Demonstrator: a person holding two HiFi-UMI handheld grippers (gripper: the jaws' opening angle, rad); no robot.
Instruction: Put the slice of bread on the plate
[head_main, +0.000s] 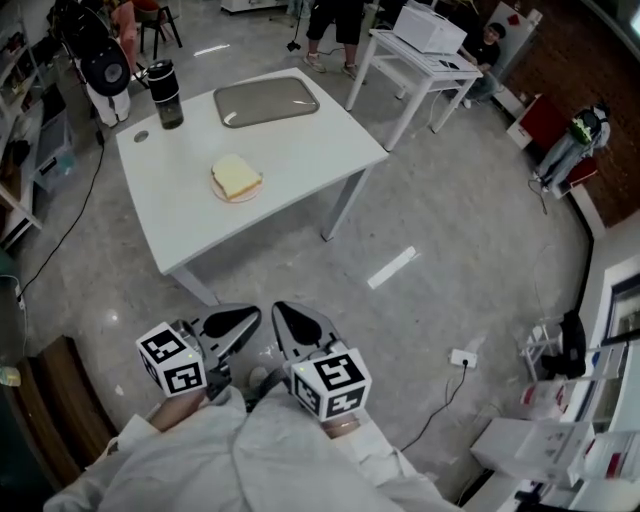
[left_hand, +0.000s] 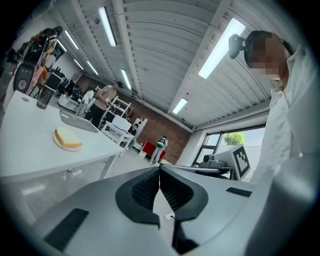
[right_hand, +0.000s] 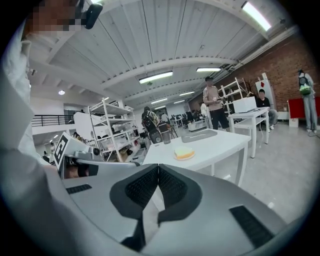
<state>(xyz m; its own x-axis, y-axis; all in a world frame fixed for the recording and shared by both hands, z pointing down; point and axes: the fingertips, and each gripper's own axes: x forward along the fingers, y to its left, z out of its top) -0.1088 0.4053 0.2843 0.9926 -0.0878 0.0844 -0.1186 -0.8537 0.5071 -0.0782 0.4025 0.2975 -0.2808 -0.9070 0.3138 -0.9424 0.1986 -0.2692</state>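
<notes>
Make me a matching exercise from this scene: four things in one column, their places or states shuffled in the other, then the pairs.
Things
1. slice of bread
2. tumbler
3. tray
4. left gripper

Places or states
A. shut, held short of the table
B. lying on the plate
C. flat by the table's far edge
D. upright near a far table corner

Pairs: 1-B, 2-D, 3-C, 4-A
</notes>
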